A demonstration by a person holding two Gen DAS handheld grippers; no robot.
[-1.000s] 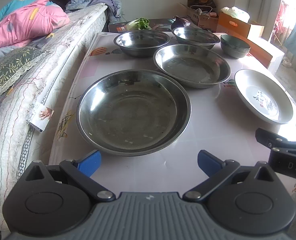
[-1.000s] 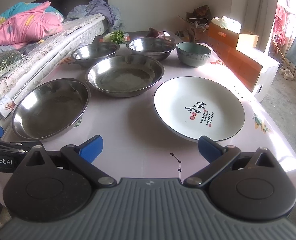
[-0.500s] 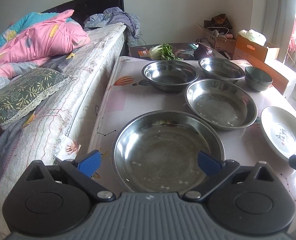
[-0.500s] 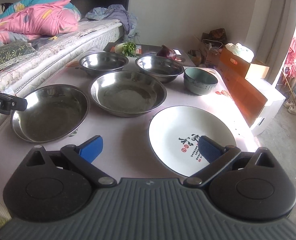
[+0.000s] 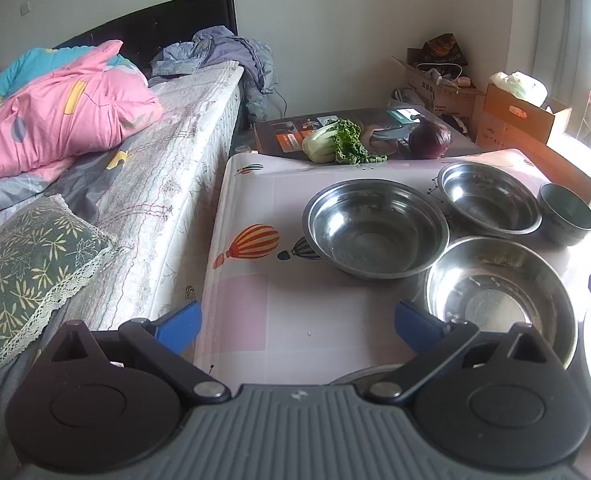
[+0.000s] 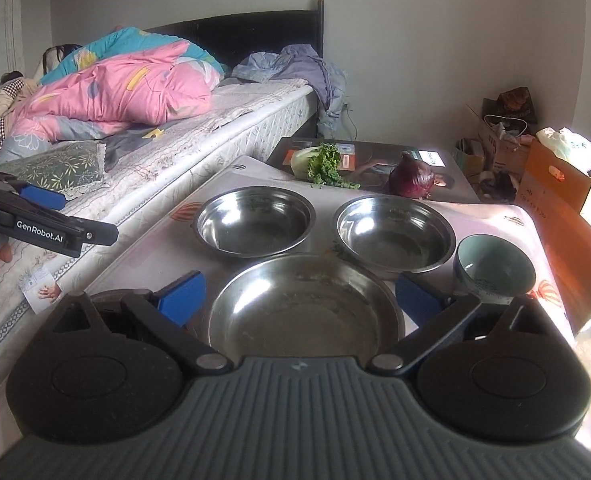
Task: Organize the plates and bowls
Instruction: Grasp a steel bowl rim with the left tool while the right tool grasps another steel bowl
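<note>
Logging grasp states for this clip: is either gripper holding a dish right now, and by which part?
Nothing is held. The left gripper and right gripper are both open, with no dish rim between their fingers; the steel bowls sit on the table.

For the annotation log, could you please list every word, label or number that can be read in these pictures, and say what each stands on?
"GenRobot.AI": white print on the side of the left tool, seen in the right wrist view.
Print on the flat dark box under the red onion: too blurred to read.
Dark marks on the orange cardboard box: too small to read.
Small card at the mattress edge: unreadable.
</note>
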